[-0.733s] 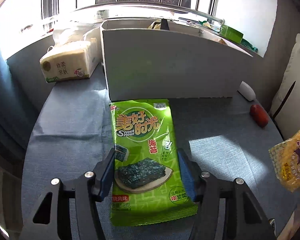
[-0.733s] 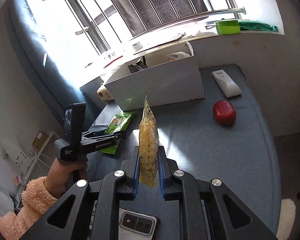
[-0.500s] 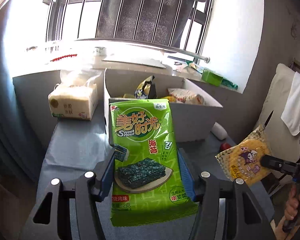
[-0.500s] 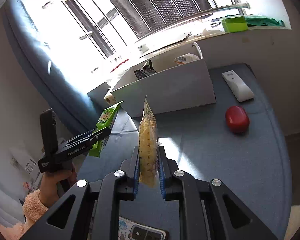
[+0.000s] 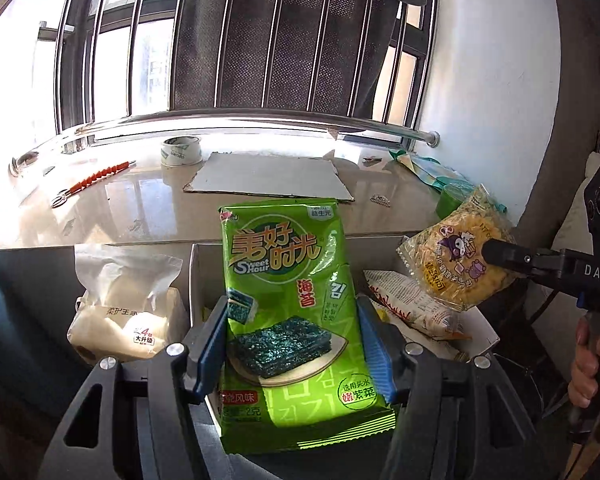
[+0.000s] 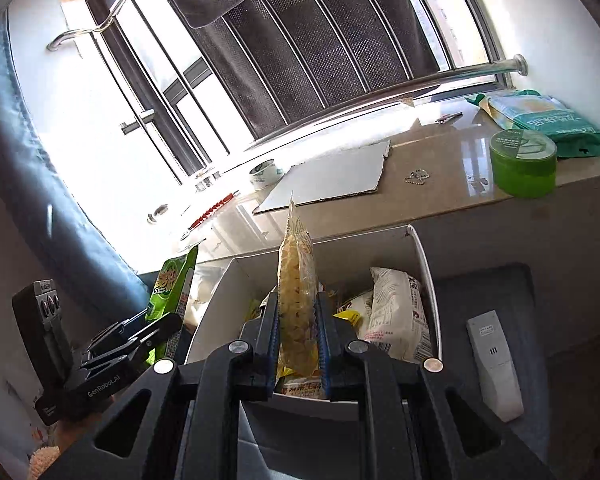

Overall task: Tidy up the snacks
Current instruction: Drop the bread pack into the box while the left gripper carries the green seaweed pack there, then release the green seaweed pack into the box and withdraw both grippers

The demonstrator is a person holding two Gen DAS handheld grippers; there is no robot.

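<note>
From the left wrist view, the left gripper [image 5: 296,340] holds the seaweed pack [image 5: 296,320] upright between its blue pads [image 5: 374,350], the pack's long axis running straight out along the fingers. The jaws are easing open just now, yet the pads look pressed to both edges of the pack, which has not slipped. The box [image 5: 480,336] lies directly beyond and beneath the pack: its near left corner shows just behind the green bag, with a white snack bag [image 5: 412,300] already lying inside. To the right, the right gripper [image 5: 496,250] pinches the yellow pack [image 5: 458,258] above the box's right half. A tissue pack [image 5: 120,320] stands beside the box on the left, outside it.

From the right wrist view, the right gripper [image 6: 298,340] is pressed tight on the yellow pack [image 6: 298,276], seen edge-on, standing tall between the pads. The box [image 6: 428,280] opens right below and ahead of the fingers, so this pack hangs over its middle. The left gripper [image 6: 162,330] with the seaweed pack [image 6: 172,286] hovers just at the box's left wall, seemingly at its edge rather than well over the opening.

Both packs are close; I judge the right one better centred, needing only to sink and let go, while the left may want a nudge inward first.
</note>
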